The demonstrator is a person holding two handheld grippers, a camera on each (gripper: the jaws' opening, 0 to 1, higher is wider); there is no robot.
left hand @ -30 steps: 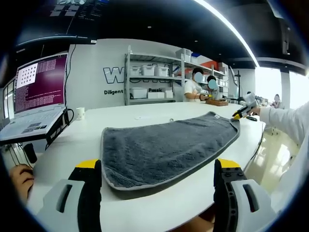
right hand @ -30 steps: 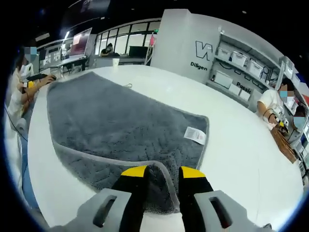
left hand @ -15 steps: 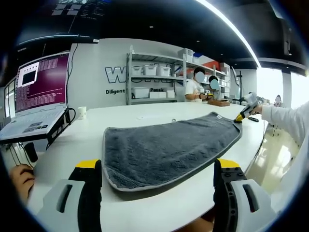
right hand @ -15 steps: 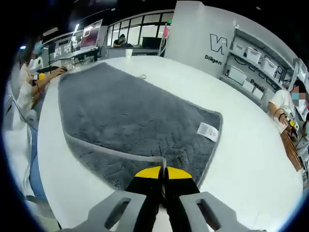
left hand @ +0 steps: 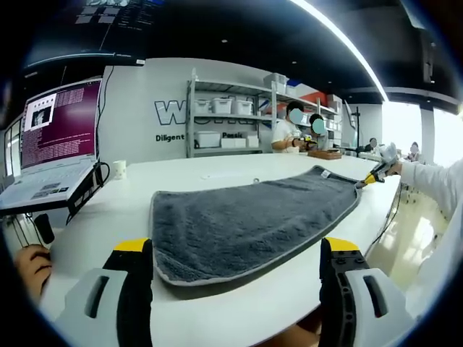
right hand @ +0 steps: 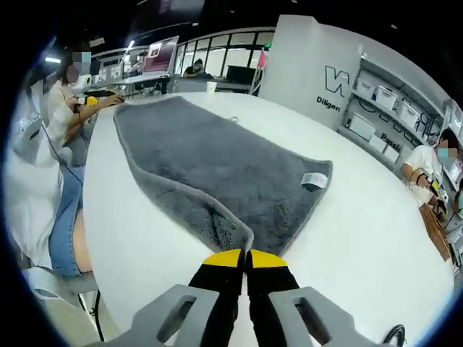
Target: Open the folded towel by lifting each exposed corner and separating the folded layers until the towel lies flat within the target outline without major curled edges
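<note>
A grey towel [left hand: 246, 220] with a paler hem lies folded on the white table [left hand: 181, 173]. In the left gripper view my left gripper [left hand: 235, 285] stands open just short of the towel's near edge, jaws wide apart. Far off at the right, my right gripper [left hand: 370, 176] holds the towel's far corner. In the right gripper view my right gripper [right hand: 244, 258] is shut on the towel's [right hand: 217, 163] corner, which is lifted off the table [right hand: 362, 231] into a ridge. A white label [right hand: 314, 179] sits at the towel's right edge.
A laptop [left hand: 51, 144] on a stand is at the left, with a white cup [left hand: 120, 168] behind it. Shelves with bins [left hand: 224, 126] and seated people [left hand: 293, 130] are at the back. A person's body [right hand: 54, 144] sits along the table's left edge.
My right gripper shut on the towel's corner, then drew it up and back, so the corner now stands in a ridge. The left gripper stayed open and hardly moved.
</note>
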